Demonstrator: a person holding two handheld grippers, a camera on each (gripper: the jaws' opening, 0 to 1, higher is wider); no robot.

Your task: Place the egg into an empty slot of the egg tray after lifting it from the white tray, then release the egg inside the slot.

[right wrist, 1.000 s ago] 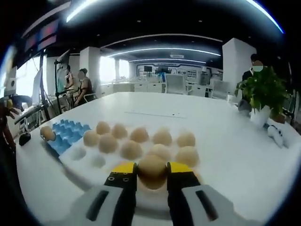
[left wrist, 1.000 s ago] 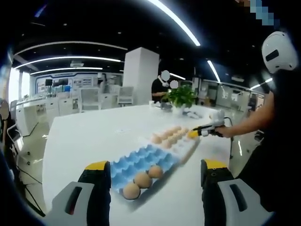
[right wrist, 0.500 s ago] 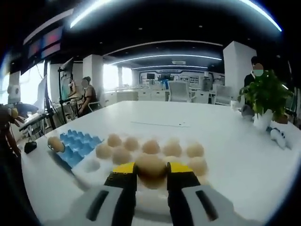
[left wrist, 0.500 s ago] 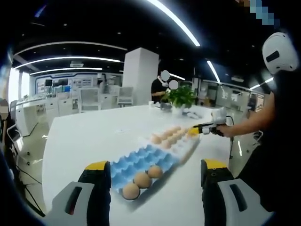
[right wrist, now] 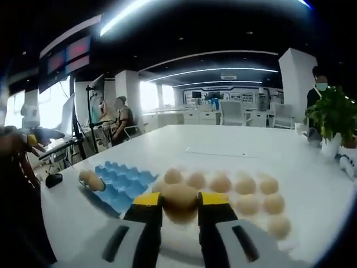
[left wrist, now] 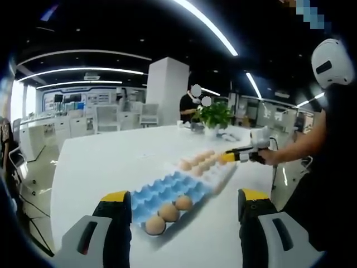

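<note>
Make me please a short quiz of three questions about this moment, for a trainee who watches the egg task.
1. True or false: the right gripper is shut on an egg.
2. How many eggs sit in the blue egg tray, as the left gripper view shows it?
3. Which best describes the left gripper? A: open, holding nothing. B: shut on an egg. C: resting in the white tray.

Key
1. True.
2. Three, at the tray's near end.
3. A.

Open blue egg tray slots beyond three eggs; bare table alongside
</note>
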